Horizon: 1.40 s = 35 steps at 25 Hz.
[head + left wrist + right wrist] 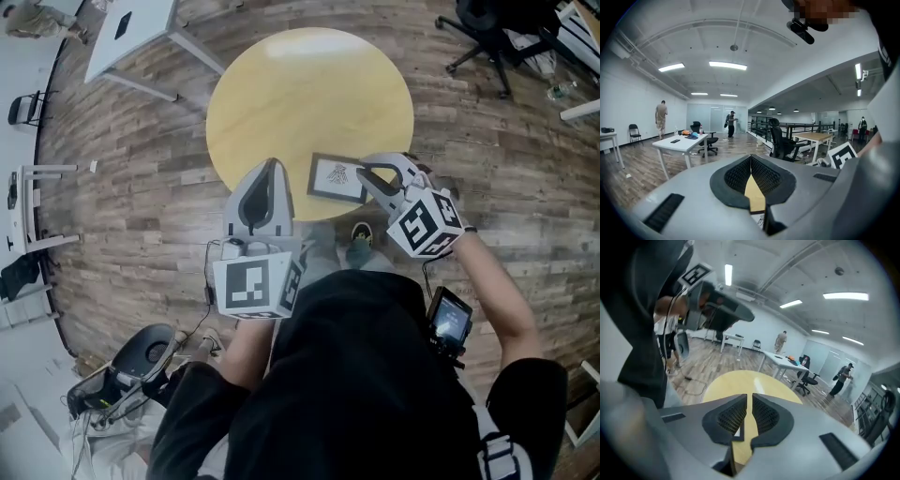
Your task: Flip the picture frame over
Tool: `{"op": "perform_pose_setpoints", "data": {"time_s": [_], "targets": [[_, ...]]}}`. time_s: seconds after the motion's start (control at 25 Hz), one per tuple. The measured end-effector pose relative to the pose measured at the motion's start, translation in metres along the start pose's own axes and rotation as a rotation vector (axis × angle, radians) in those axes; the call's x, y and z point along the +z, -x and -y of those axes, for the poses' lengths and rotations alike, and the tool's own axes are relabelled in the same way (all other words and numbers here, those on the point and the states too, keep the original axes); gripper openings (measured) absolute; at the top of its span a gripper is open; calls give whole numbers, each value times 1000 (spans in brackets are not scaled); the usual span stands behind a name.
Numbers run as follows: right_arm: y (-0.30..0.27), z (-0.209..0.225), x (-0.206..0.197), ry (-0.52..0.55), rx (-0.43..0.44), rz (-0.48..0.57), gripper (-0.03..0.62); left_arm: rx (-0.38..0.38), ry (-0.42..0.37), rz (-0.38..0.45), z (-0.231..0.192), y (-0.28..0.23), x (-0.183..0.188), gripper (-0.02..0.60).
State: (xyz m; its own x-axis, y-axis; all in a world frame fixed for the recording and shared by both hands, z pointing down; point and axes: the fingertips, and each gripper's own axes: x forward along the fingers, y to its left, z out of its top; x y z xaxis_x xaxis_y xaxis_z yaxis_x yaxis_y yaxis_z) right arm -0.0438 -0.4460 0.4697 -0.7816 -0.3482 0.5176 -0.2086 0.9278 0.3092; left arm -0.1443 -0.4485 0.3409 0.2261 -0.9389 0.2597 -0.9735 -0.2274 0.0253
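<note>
The picture frame [337, 178], dark-edged with a white print facing up, lies flat at the near edge of the round yellow table [309, 84]. My right gripper [364, 173] is shut and empty, its tips over the frame's right edge. My left gripper [272, 165] hangs just left of the frame at the table's near rim, also shut on nothing. In the left gripper view the jaws [751, 158] meet, with a sliver of the frame [761, 220] below them. In the right gripper view the jaws [749, 397] stand almost together over the table [736, 380], with a corner of the frame [737, 431] beyond.
A white desk [131, 37] stands at the far left and a black office chair [487, 28] at the far right. The person's shoes [361, 239] are by the table's near edge. Equipment [131, 366] lies on the wooden floor at lower left. Several people stand far off.
</note>
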Motion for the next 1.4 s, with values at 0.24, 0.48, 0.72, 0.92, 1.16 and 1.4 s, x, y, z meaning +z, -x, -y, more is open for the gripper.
{"op": "perform_pose_setpoints", "data": {"time_s": [0.24, 0.48, 0.72, 0.92, 1.16, 1.4], "targets": [[-52, -82, -102, 118, 258, -215, 146, 3, 51, -53, -25, -9, -33, 23], [-79, -129, -148, 360, 358, -301, 209, 8, 92, -108, -33, -14, -56, 23], [-94, -132, -160, 504, 272, -320, 221, 5, 109, -146, -32, -9, -73, 23], [-101, -134, -167, 637, 215, -314, 222, -14, 84, -147, -24, -5, -82, 23], [-104, -136, -163, 690, 171, -311, 222, 6, 78, -163, -25, 2, -84, 23], [-97, -138, -162, 709, 129, -291, 194, -8, 62, -151, -18, 2, -88, 23]]}}
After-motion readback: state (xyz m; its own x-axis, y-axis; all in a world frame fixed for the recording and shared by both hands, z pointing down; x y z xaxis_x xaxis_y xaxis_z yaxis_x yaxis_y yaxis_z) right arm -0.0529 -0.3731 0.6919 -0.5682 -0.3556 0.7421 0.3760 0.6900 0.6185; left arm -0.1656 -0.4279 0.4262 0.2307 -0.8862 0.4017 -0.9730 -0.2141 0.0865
